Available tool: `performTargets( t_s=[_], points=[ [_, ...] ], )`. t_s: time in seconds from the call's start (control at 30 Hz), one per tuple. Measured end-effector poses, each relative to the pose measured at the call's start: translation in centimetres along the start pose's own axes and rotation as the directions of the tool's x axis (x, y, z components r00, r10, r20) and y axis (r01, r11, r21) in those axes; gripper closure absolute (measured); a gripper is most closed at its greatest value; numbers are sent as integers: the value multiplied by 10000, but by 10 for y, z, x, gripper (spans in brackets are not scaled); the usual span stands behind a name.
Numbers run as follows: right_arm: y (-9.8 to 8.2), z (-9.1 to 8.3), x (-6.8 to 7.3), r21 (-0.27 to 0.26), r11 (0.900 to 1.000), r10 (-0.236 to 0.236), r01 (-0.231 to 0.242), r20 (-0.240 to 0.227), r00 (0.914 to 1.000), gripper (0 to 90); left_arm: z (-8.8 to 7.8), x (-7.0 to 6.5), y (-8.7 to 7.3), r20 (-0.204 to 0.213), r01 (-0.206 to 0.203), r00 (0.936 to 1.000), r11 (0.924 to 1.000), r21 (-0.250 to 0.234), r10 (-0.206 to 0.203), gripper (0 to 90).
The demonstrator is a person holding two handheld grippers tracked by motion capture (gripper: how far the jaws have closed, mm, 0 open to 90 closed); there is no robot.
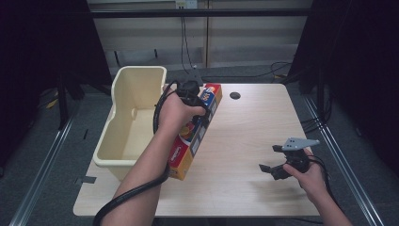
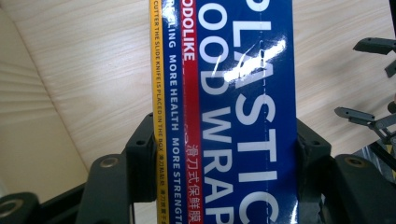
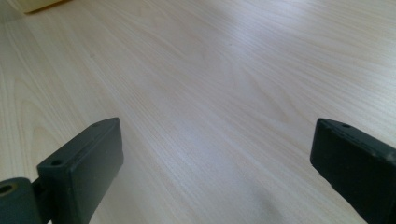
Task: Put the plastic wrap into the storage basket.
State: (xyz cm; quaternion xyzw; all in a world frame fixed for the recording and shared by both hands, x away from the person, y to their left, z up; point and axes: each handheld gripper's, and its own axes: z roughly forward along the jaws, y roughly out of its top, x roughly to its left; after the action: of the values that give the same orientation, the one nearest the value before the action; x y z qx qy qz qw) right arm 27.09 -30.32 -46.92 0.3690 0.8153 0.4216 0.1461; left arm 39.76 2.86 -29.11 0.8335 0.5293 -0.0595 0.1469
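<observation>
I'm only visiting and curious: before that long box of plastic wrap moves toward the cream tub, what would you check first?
1. Left gripper clamped on the long blue plastic-wrap box: ok.
2. Box lifted off the pale wooden table: cannot tell.
3. Cream plastic tub has room inside: ok.
4. Right gripper away from the box, jaws open: ok.
5. Grip near the box's middle: not ok, it sits toward the far end.

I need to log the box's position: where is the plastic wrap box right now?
In the high view the plastic wrap box is clamped in the left gripper, left of table centre, just right of the cream bin.
</observation>
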Motion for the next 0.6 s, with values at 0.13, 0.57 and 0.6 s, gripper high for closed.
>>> performTargets(
  t_s=[0.13,0.57,0.6],
  points=[
    [0,0,1,-2,10000,-29,29,-46,10000,24,-5,2,1,114,199,9997,9998,9,-199,405],
    [0,0,0,12,10000,-40,40,-46,10000,24,-20,6,4,-9,446,9990,9989,-129,-447,406],
    [0,0,0,21,10000,-20,20,-45,10000,24,-23,7,4,49,555,9985,9983,-152,-554,406]
  ],
)
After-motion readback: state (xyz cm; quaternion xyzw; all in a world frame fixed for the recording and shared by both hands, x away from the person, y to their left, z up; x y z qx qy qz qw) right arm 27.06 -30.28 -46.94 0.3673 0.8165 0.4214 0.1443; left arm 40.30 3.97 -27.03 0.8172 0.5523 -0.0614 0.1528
